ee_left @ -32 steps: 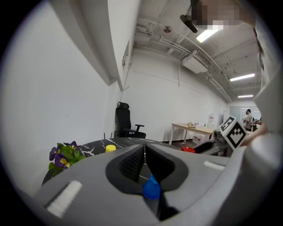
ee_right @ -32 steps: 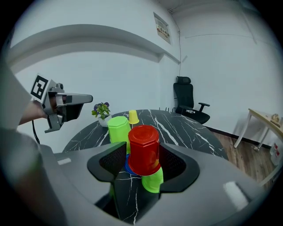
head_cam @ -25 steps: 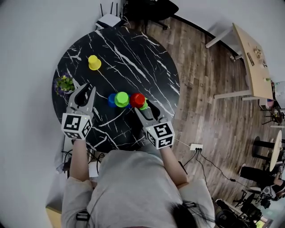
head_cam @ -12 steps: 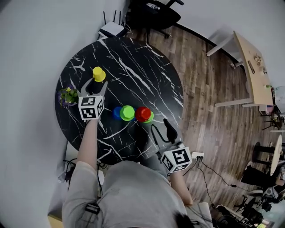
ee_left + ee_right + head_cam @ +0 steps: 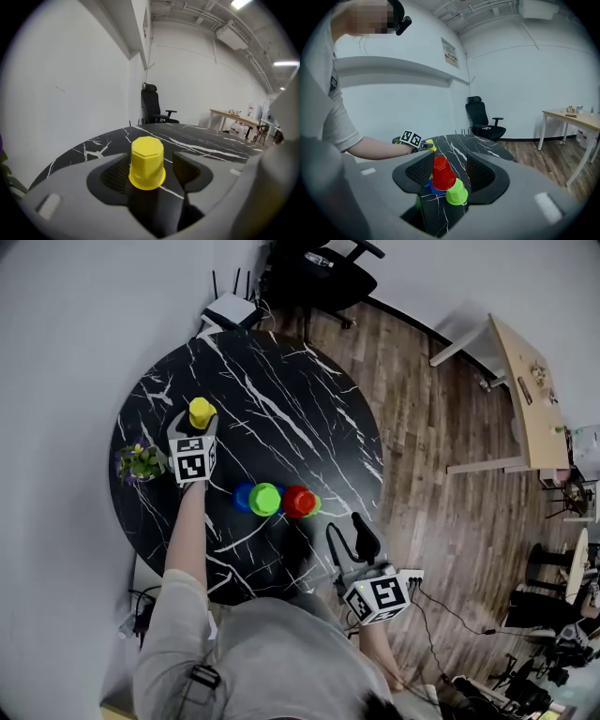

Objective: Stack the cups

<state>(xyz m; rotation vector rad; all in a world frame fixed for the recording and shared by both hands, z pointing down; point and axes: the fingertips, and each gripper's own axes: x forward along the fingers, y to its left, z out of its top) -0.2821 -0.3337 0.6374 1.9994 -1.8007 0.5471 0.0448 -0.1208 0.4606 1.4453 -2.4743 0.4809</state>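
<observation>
At the left side of the round black marble-patterned table (image 5: pixel 281 371), the small yellow plastic cup (image 5: pixel 147 161) stands upside down between the left gripper's (image 5: pixel 199 426) jaws, which have just been opening and do not press it. It looks light, stiff and slick, so mid-wall seems the best hold. A little potted plant (image 5: pixel 139 463) sits near. The cluster of blue, green and red cups (image 5: pixel 281 501) is well apart. The right gripper (image 5: pixel 347 532) is wide and empty.

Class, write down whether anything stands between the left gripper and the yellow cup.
Nothing visible does. The yellow cup stands upside down on the black marble table, right between the jaws of the left gripper, which have just been opening and flank it without pressing.
</observation>
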